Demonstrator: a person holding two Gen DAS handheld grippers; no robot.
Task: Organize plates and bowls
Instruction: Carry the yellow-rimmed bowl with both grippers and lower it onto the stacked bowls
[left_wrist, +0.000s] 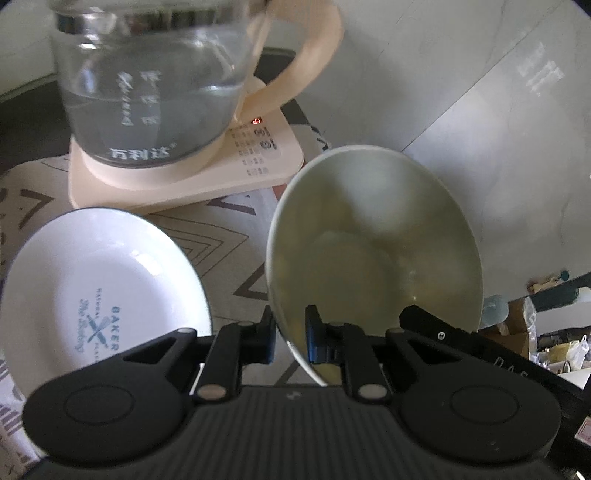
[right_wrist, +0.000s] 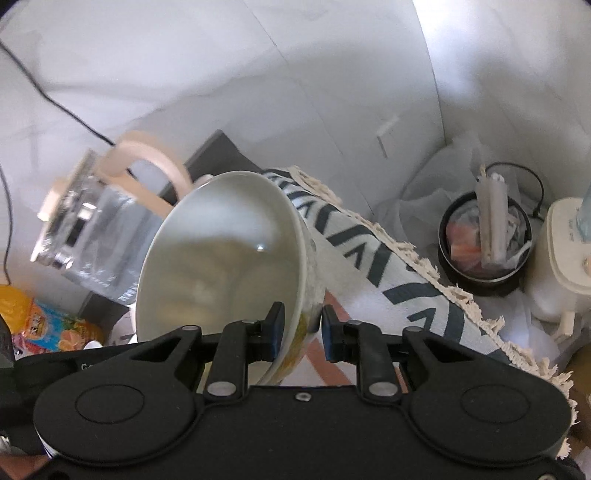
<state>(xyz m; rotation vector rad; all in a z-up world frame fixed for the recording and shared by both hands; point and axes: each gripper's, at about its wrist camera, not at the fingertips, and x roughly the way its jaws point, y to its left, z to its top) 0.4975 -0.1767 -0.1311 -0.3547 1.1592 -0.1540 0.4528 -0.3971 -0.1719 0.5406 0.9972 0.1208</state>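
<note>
Bowl (left_wrist: 373, 236) is gripped at its rim by the left gripper (left_wrist: 290, 338) and right gripper (right_wrist: 303, 332), raised right of the plate (left_wrist: 99, 291); stacking is judged still undone.

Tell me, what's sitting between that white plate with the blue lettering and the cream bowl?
Only patterned tablecloth, plus one finger of the left gripper, whose jaws clamp the bowl's rim. The plate lies apart. The left wrist view shows this.
</note>
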